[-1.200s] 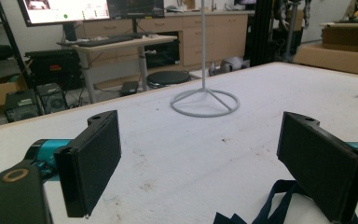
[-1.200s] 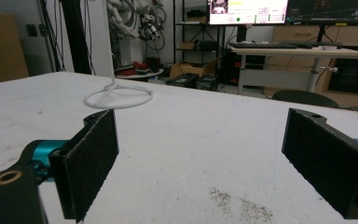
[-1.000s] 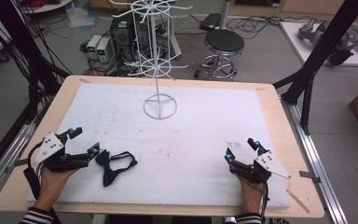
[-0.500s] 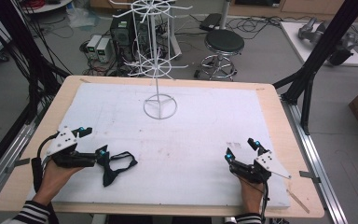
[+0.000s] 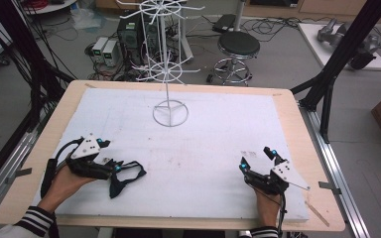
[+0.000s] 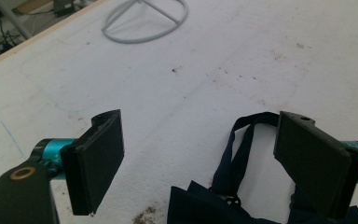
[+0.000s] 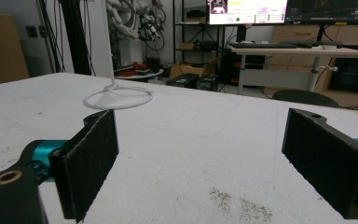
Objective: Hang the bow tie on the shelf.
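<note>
Jaws of the left hand-held gripper [image 6: 200, 163] stand spread around the dark strap bundle [image 5: 124, 174] near the table's [image 5: 287, 148] near-left corner; closing off-centre could snag one loop, missing the far wire rack [image 5: 169, 74].

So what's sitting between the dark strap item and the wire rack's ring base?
Nothing: in the high view, only bare white table cover separates the dark strap item from the ring base; the left gripper view agrees.
</note>
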`<state>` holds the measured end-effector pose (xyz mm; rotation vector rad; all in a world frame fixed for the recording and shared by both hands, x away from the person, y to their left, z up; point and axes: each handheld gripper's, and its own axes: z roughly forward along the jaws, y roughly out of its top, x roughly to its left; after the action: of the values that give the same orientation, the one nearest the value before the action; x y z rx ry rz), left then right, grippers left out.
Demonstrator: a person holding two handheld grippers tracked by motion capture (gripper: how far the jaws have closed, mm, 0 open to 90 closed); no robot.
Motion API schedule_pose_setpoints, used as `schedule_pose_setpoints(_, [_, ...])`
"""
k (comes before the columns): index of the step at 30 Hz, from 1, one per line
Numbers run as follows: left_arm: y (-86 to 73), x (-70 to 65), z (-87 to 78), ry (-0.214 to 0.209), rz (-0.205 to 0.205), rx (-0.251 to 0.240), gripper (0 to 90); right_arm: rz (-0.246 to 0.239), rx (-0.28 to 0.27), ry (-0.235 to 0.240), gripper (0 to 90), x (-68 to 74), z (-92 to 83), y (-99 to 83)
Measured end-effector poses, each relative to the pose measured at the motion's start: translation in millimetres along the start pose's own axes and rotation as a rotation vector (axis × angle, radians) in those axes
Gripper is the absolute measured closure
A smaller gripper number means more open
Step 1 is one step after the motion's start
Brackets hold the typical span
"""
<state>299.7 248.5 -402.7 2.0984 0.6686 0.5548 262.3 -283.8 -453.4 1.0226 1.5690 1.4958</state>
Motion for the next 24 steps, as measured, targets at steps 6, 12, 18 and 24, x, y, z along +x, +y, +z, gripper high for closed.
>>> schedule_pose_setpoints(6, [1.5,-3.0,11.8,-0.038,0.027,0.094,18.3,-0.001,0.0,-0.001,9.7,-0.2,0.0,-0.1])
schedule_pose_setpoints(12, [3.7,-7.4,19.1,-0.072,0.055,0.166,21.0,0.0,0.0,0.0,9.8,-0.1,-0.1,0.0])
schedule_pose_setpoints(18, [9.4,-9.4,24.6,-0.087,0.086,0.242,23.7,0.007,0.0,0.0,9.7,0.1,-0.4,-0.1])
schedule_pose_setpoints(24, [13.7,-8.7,30.2,-0.098,0.091,0.319,28.1,0.005,-0.002,-0.001,9.8,0.0,-0.5,-0.2])
